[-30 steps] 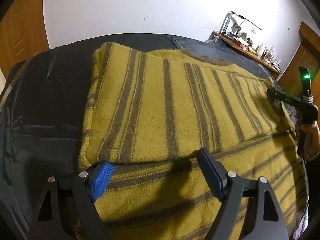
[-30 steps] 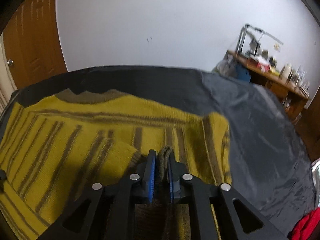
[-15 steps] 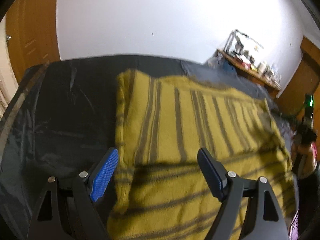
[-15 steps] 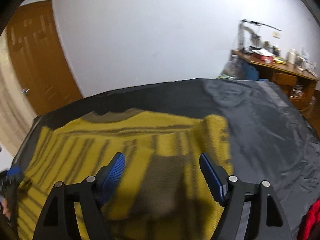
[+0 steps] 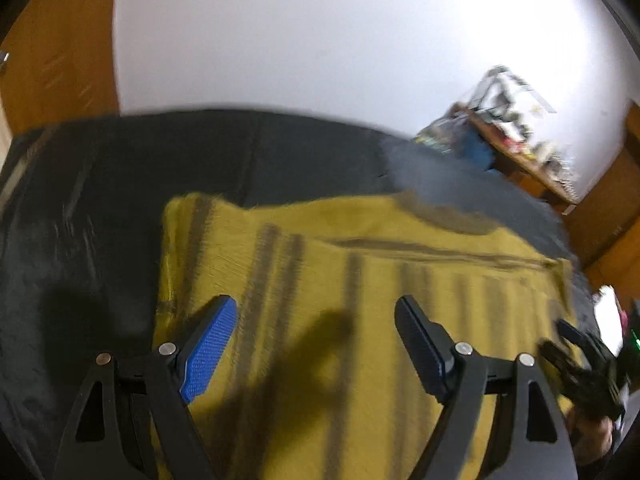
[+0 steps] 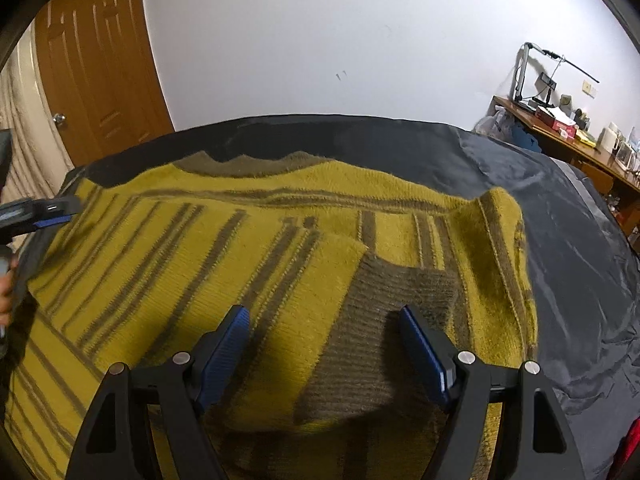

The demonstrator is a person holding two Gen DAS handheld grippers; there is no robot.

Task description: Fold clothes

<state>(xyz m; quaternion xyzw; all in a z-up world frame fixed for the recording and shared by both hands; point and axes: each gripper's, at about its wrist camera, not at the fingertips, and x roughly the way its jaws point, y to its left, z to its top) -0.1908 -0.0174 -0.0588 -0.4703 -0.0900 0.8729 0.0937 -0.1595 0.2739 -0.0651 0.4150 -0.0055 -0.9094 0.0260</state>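
I see the yellow striped sweater spread flat on the dark sheet, one sleeve folded across it with its brown cuff lying loose between the spread jaws of my right gripper, which grips nothing. My left gripper hangs over the sweater's other side, jaws wide and empty. For the next fold, I judge I should pinch both layers at one edge, lift evenly and keep the sleeve tucked.

no readable text, labels or numbers anywhere
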